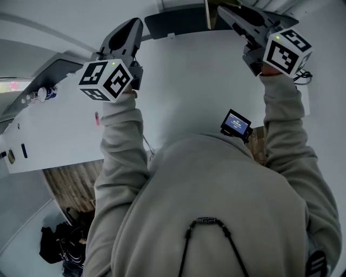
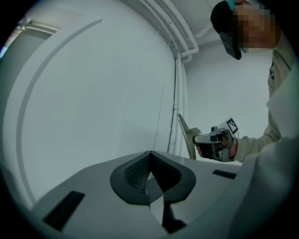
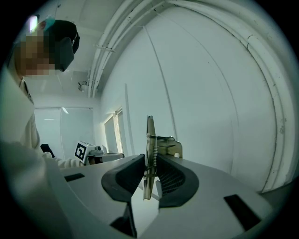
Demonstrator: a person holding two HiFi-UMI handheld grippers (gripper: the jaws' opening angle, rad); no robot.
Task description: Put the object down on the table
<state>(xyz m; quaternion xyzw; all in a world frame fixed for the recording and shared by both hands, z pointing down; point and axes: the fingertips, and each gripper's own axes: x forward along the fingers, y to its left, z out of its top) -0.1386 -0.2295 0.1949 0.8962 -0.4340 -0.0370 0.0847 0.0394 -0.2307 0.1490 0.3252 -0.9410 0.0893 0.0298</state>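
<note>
Right gripper [image 1: 224, 12] raised ahead of me, its fingers [image 3: 125, 173] clamped on a thin flat board [image 3: 150, 128]. The right gripper view shows the board edge-on and upright between the pads. A metal spring clip [image 3: 166, 142] on the board's right face sits just past the fingertips. From the left gripper view I see the same board [image 2: 184, 130] standing up from the right gripper [image 2: 205, 138], held in the air against the pale wall [image 2: 93, 93]. In the head view only its tan edge [image 1: 207, 15] shows, above the far end of the white surface [image 1: 184, 86]. Left gripper [image 1: 130, 27] also raised, well apart from the board, fingers [image 2: 135, 172] together with nothing between them.
</note>
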